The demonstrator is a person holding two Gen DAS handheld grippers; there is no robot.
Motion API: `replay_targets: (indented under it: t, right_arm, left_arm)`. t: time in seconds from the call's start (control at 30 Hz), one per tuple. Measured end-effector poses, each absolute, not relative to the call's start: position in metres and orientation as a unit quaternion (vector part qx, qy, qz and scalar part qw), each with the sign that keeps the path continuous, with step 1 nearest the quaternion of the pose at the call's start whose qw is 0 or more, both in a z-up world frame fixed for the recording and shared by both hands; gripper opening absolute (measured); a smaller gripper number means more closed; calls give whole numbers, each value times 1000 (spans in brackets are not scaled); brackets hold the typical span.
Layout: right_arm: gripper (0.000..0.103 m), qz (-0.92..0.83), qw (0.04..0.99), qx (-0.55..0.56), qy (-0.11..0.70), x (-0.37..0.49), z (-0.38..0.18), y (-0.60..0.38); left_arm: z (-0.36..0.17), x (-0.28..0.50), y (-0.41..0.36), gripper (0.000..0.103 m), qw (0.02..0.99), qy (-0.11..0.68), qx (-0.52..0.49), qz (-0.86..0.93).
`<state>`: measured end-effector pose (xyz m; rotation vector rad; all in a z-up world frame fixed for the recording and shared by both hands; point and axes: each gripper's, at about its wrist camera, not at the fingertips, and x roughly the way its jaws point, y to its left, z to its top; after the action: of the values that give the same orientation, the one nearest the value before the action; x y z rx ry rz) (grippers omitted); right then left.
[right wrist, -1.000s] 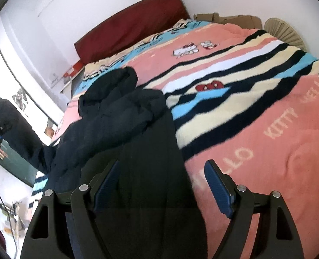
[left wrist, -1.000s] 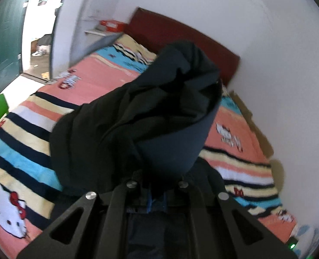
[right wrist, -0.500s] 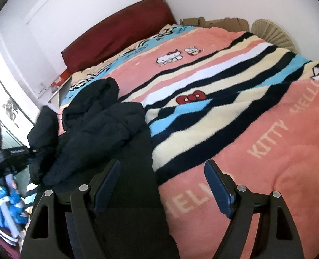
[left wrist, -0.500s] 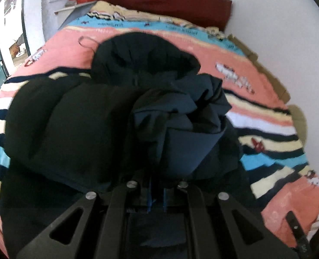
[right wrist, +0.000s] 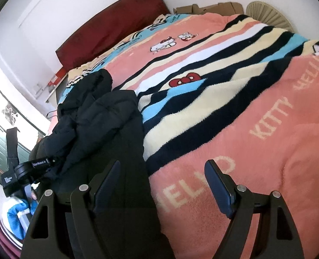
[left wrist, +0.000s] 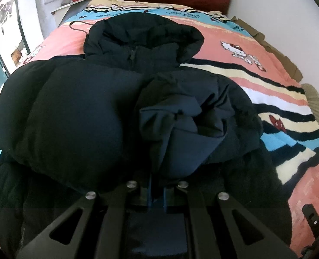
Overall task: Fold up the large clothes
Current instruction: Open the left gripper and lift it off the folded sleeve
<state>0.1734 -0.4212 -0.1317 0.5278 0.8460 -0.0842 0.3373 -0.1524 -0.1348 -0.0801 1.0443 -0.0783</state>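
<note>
Pinching a bunched sleeve [left wrist: 181,129] narrowly, the left gripper [left wrist: 157,196] holds it over the dark jacket [left wrist: 73,112], whose long axis runs near-to-far on the blanket [right wrist: 256,118]; the right gripper [right wrist: 161,185] hangs wide, empty, beside the jacket's right edge.

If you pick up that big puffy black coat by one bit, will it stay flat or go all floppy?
Probably floppy: the sleeve pinched in the left gripper already bunches into soft folds. The coat looks puffy and quilted, so likely light for its size, and it may spring back open. Its smooth shell could slip from the jaws.
</note>
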Motion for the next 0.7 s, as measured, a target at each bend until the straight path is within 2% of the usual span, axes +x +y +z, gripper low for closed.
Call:
replay_targets:
  t: [0.43,0.7]
  right_arm:
    - [80,-49,875,261,404,171,-136,-425]
    - [84,-66,885,236,397,169,-131,-423]
  left_arm:
    - [-121,329,-140,11,861,503,-63,-46]
    - [-104,317,-129,13,859,500,-75,-80]
